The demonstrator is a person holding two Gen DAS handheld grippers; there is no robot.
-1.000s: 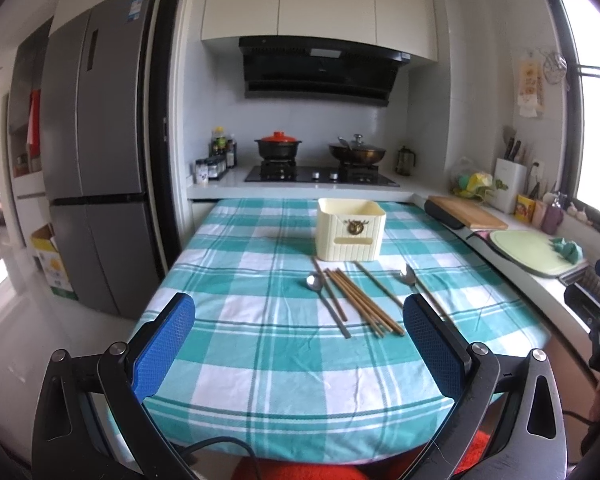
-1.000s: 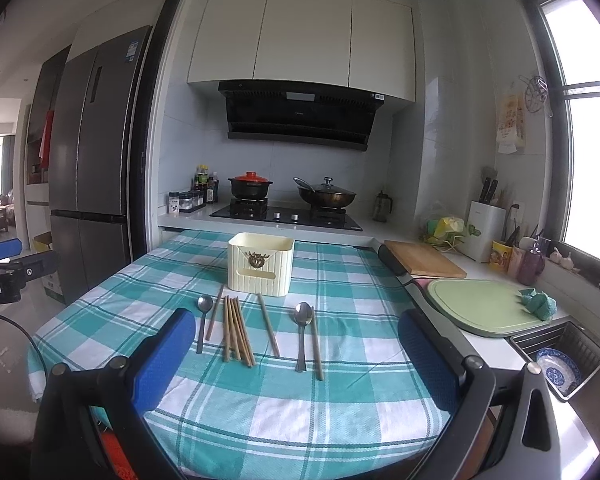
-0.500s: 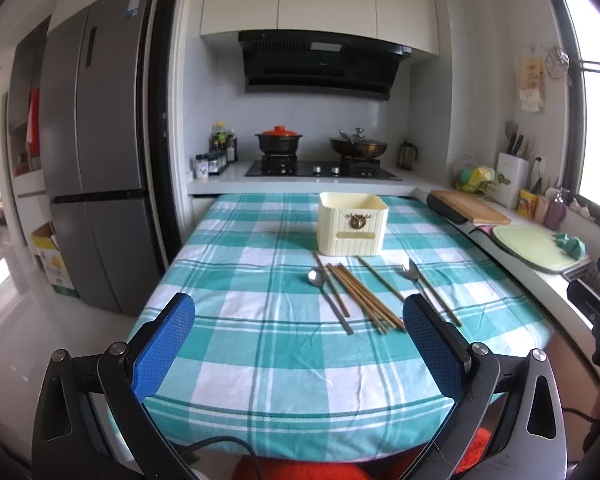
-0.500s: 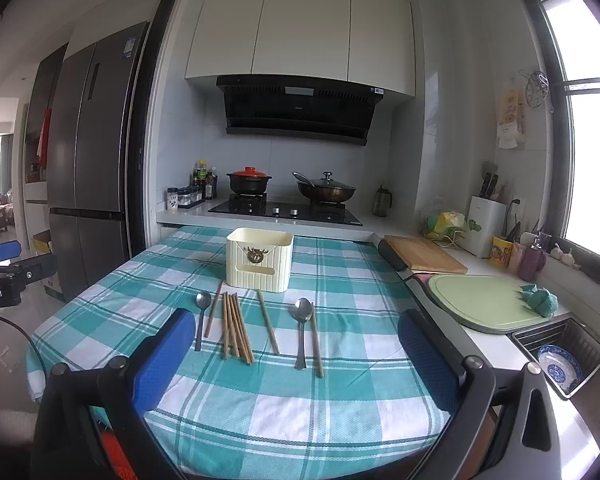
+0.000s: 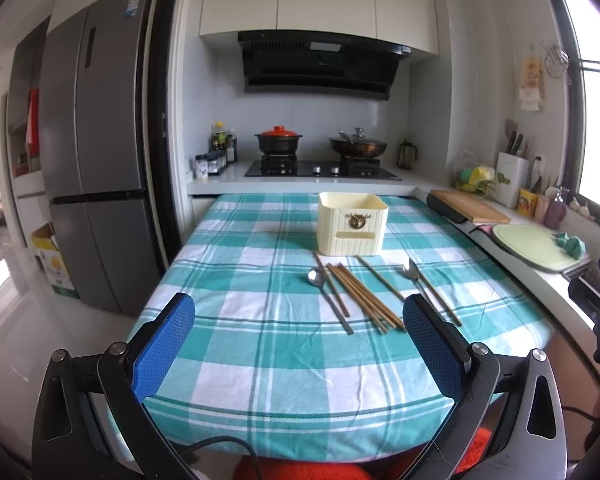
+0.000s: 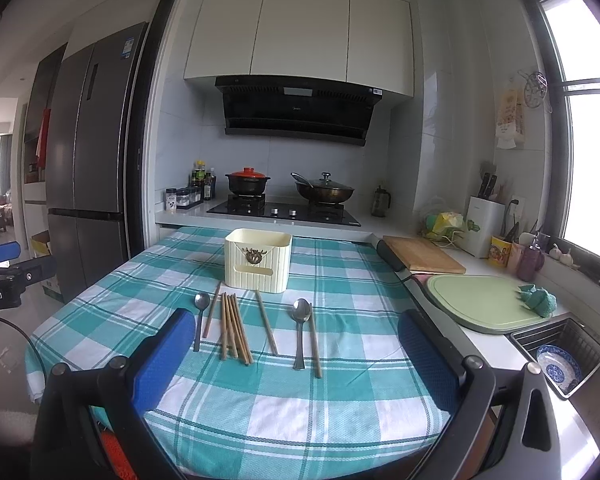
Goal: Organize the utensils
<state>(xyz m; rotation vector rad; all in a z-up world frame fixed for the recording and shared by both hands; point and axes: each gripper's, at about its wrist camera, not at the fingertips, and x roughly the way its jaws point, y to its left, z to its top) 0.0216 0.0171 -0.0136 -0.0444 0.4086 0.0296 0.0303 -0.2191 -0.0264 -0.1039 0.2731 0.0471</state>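
Kitchen table under a teal checked cloth: wooden chopsticks and two spoons, the small spoon and the large spoon, lie loose in a row just in front of the cream utensil holder, none inside it as far as shows. Sorting looks unstarted; everything remains to be placed. Left gripper and right gripper hover at the near edge, jaws wide, empty
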